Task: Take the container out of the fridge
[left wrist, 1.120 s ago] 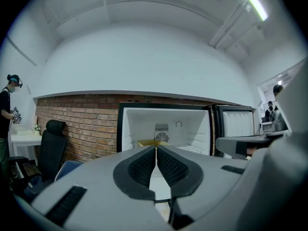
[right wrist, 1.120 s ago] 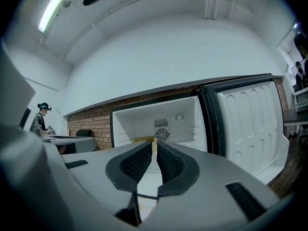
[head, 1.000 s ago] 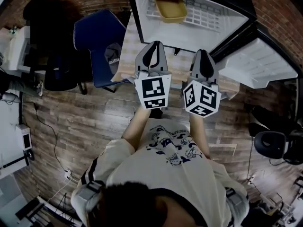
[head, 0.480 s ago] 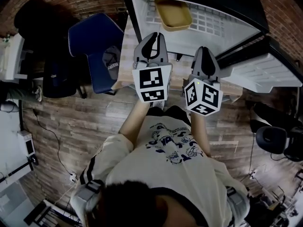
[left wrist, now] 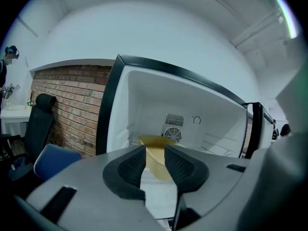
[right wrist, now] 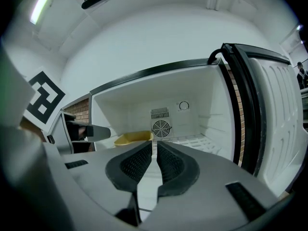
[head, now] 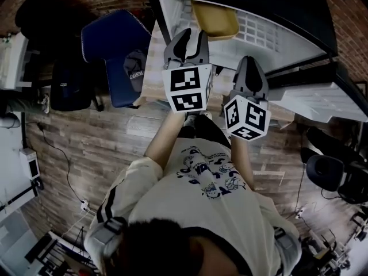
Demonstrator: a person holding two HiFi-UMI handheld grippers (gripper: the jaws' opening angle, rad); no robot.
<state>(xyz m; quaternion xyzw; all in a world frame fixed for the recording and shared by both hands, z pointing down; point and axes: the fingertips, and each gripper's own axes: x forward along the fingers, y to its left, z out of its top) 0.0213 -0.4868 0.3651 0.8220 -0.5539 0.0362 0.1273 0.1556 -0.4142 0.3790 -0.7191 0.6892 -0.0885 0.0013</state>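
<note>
A shallow yellow container (head: 215, 17) rests on the white wire shelf inside the open fridge (head: 172, 16). My left gripper (head: 188, 37) is open and held just in front of the container, level with the fridge opening. In the left gripper view the container (left wrist: 159, 172) shows through the gap of that gripper (left wrist: 154, 150), apart from both pads. My right gripper (head: 249, 63) is shut and empty, further back and to the right. In the right gripper view the jaws (right wrist: 154, 146) point at the fan grille, with the container (right wrist: 131, 138) off to their left.
The fridge door (head: 322, 99) stands swung open at the right. A blue chair (head: 112, 45) is left of the fridge against a brick wall (left wrist: 62, 100). A pale wooden surface (head: 152, 79) lies under the fridge front. A wire shelf (head: 259, 30) spans the fridge's right side.
Both grippers have moved forward toward the fridge. The left one has gone further and now sits close to the yellow container; the right trails behind.
</note>
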